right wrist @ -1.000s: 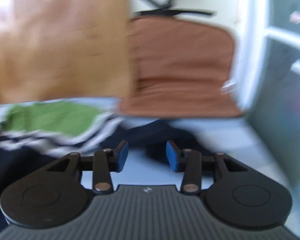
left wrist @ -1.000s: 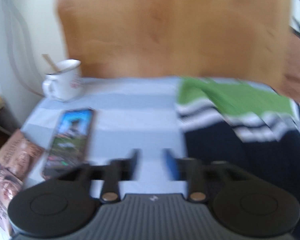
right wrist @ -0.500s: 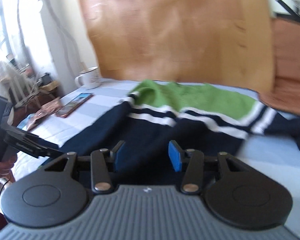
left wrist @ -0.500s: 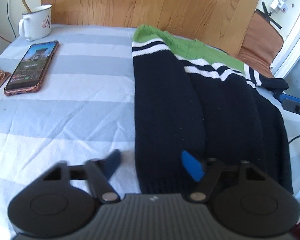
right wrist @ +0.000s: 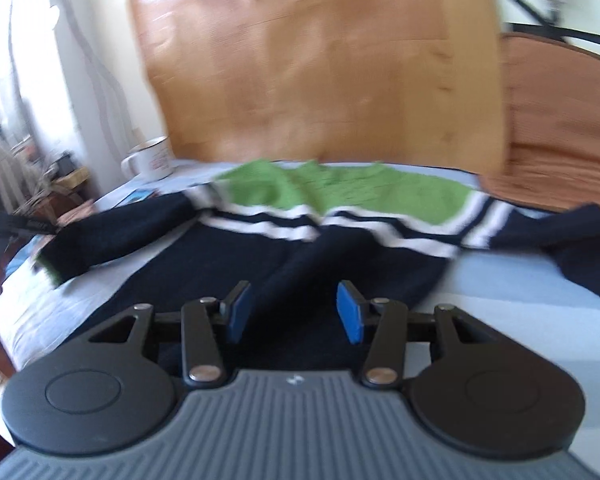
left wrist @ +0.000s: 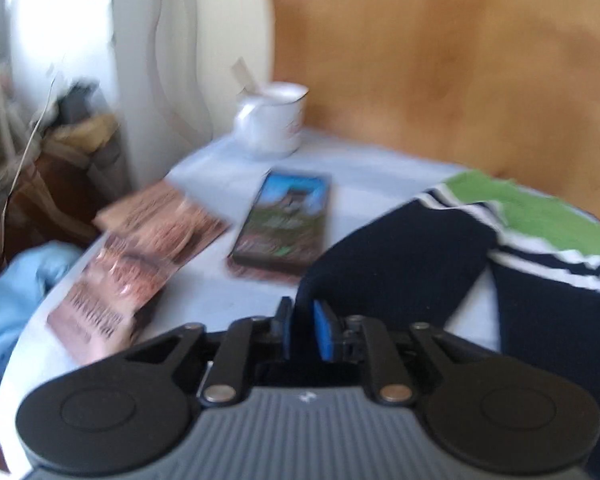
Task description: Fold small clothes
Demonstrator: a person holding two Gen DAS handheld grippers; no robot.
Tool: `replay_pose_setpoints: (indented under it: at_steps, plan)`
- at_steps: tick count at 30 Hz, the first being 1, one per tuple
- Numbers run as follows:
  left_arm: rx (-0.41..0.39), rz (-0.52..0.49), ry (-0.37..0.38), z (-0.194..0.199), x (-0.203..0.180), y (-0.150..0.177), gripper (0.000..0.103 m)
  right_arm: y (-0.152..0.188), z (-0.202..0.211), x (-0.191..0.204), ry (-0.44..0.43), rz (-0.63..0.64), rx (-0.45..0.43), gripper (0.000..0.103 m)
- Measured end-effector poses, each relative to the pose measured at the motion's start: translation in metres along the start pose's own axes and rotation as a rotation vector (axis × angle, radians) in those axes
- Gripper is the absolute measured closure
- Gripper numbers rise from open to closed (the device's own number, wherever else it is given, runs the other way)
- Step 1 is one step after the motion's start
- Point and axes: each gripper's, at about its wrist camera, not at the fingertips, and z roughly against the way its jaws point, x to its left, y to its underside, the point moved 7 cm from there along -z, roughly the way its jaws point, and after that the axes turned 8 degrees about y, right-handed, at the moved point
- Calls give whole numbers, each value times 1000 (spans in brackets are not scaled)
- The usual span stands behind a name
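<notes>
A small navy sweater with a green top and white stripes lies on the striped bed sheet. My left gripper is shut on the cuff of its left sleeve and holds the sleeve stretched out to the left; the sleeve and the gripper also show at the left of the right wrist view. My right gripper is open and empty, just above the sweater's lower body. The other sleeve lies out to the right.
A phone lies on the sheet left of the sweater, with printed booklets beside it at the bed's edge. A white mug stands by the wooden headboard. A brown chair stands at the right.
My left gripper has closed on the left sleeve's cuff and pulled the sleeve out to the left, off the sweater's body. My right gripper stays open over the sweater.
</notes>
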Motion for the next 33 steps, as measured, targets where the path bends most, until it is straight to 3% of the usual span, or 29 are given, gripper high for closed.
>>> replay_pose_setpoints:
  at_steps: [5,8,11,14,18,21,24,26,27,28,30,33]
  plan:
    - [-28,-72,75,22,-18,16,66,7,26,-25,58,-27,-3,53]
    - [-51,-160,119,40,-42,25,60,3,54,-39,111,-7,-29,53]
    - [-28,-220,232,52,-67,37,50,-11,88,-51,162,8,-87,53]
    - [44,-252,339,52,-97,60,46,-13,100,-51,119,9,-71,44]
    - [154,-262,359,33,-119,91,44,17,59,-25,4,-26,65,28]
    - [229,-205,369,21,-125,105,43,50,10,-2,-45,-61,178,28]
    - [229,-200,379,26,-130,110,47,73,-28,11,-43,-92,266,28]
    - [247,-200,400,27,-133,114,74,81,-39,12,-28,-83,270,38]
    - [233,-222,367,28,-134,115,82,81,-37,10,-21,-47,247,70]
    - [229,-244,350,28,-135,115,91,82,-34,9,-12,-31,256,90]
    - [236,-233,383,34,-139,114,93,81,-20,-15,-10,-79,232,90]
    - [240,-228,416,45,-140,113,93,84,9,-53,62,-125,203,91]
